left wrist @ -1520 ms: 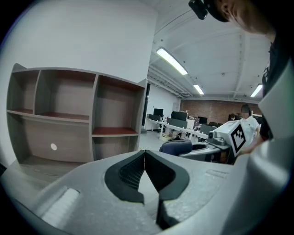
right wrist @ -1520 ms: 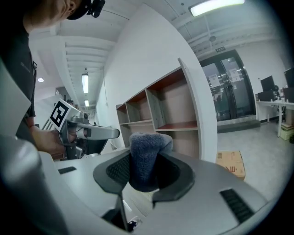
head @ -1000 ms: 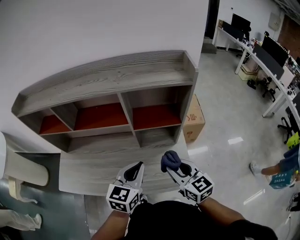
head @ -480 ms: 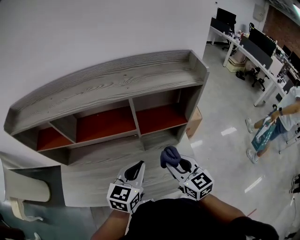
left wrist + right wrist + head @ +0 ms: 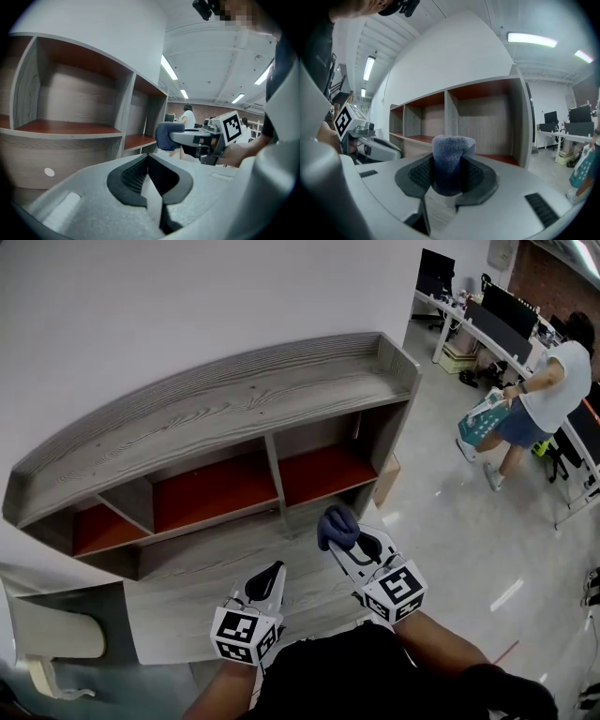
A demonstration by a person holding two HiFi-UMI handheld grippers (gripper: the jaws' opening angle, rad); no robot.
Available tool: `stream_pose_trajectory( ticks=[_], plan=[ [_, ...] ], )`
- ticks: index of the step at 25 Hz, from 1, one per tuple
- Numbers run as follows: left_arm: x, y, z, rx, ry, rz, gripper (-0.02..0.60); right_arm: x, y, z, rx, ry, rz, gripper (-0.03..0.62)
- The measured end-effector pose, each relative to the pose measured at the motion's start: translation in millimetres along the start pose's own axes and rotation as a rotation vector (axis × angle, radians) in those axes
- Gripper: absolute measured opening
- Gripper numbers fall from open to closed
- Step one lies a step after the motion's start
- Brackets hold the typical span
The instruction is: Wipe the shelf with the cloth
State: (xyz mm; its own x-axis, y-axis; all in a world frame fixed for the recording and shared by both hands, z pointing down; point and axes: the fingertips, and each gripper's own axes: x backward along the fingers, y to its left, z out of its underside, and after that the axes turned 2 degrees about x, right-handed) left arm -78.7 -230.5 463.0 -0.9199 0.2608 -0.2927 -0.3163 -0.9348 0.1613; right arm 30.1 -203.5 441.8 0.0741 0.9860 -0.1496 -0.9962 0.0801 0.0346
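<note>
Cloth, dark blue and bunched, sat gripped between the jaws of the right gripper; the right gripper view showed its fuzzy top bulging above the black pads, which the head view could not resolve. The left gripper had its jaws closed together on nothing, a fact plain only in its own view; that view also caught the right gripper side-on, the cloth at its tip, in the air in front of the shelf. Only the head view showed the shelf whole: a broad grey wood-grain top; three red-floored compartments beneath; a grey counter below them, with both grippers held over its near edge; a person on the glossy floor at far right.
</note>
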Motion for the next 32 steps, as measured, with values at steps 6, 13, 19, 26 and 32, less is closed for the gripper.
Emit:
stream_pose_trajectory(
  ticks=[6,13,19,26,32],
  plan=[
    [-4.9,-1.1,2.3,0.034,-0.009,-0.043,0.009,-28.0,-19.2,-35.7,0.090,-0.066,0.003,0.131],
    [-11.5,-11.3,0.8,0.060,-0.018,-0.088,0.009,-64.2,-43.8,-55.7,0.175,-0.075,-0.012,0.132],
    [-4.5,-8.1,3.7,0.080,-0.023,-0.159,0.009,-104.3,-57.1,-86.1,0.241,-0.118,-0.025,0.132],
    [11.2,0.6,1.4,0.091,-0.046,-0.237,0.009,-152.1,-60.1,-101.9,0.293,-0.107,-0.041,0.132],
    [18.6,7.0,2.3,0.102,-0.052,-0.276,0.009,-176.8,-62.9,-114.9,0.348,-0.106,-0.031,0.132]
  ],
)
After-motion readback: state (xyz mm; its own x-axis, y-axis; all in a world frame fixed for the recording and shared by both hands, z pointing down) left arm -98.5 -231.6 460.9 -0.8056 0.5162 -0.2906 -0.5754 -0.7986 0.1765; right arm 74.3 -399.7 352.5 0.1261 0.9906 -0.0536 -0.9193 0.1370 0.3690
